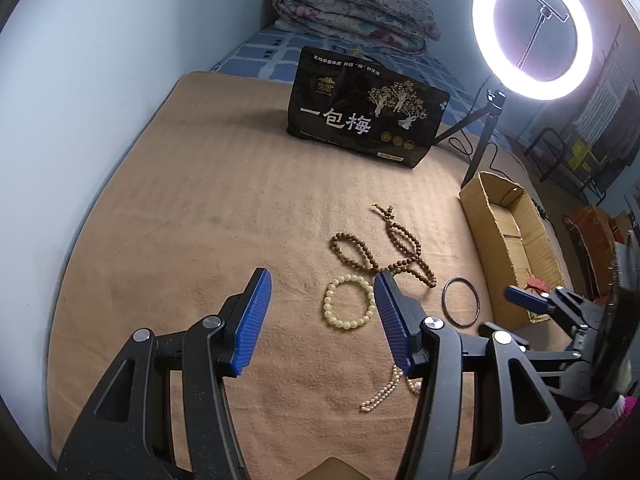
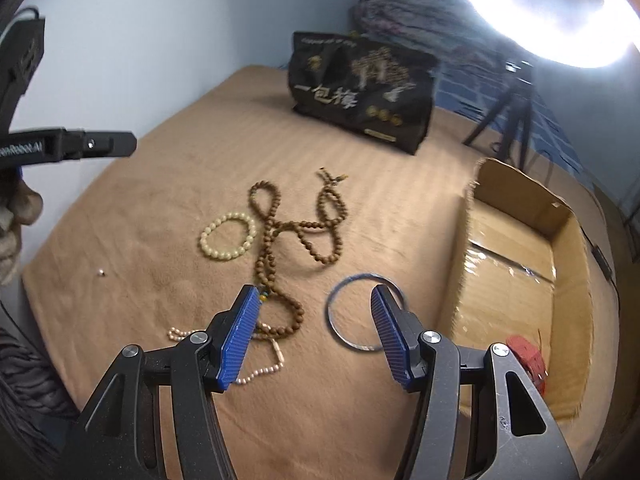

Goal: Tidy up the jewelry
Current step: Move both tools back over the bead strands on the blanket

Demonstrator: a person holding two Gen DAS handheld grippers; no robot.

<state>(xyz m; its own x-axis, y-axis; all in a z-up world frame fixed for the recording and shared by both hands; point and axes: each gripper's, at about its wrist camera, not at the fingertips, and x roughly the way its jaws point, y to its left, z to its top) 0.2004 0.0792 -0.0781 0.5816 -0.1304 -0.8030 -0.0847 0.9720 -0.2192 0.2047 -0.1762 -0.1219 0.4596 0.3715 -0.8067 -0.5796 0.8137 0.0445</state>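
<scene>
On the tan blanket [image 1: 200, 220] lie a cream bead bracelet [image 1: 349, 301] [image 2: 228, 235], a long brown wooden bead necklace [image 1: 384, 248] [image 2: 280, 240], a dark thin bangle [image 1: 461, 301] [image 2: 360, 312] and a small pink pearl strand [image 1: 380, 392] [image 2: 260, 372]. My left gripper [image 1: 320, 292] is open and empty, just above and left of the cream bracelet. My right gripper [image 2: 312, 304] is open and empty, above the blanket between the brown necklace and the bangle; it also shows in the left wrist view [image 1: 532, 300]. A cardboard box [image 2: 520, 264] [image 1: 512, 240] on the right holds a red item [image 2: 528, 356].
A black snack bag [image 1: 360, 112] [image 2: 360, 92] stands at the back of the blanket. A ring light on a tripod [image 1: 532, 32] stands at the back right, by the box. A folded quilt [image 1: 352, 16] lies behind. A tiny loose bead [image 2: 101, 272] lies at the left.
</scene>
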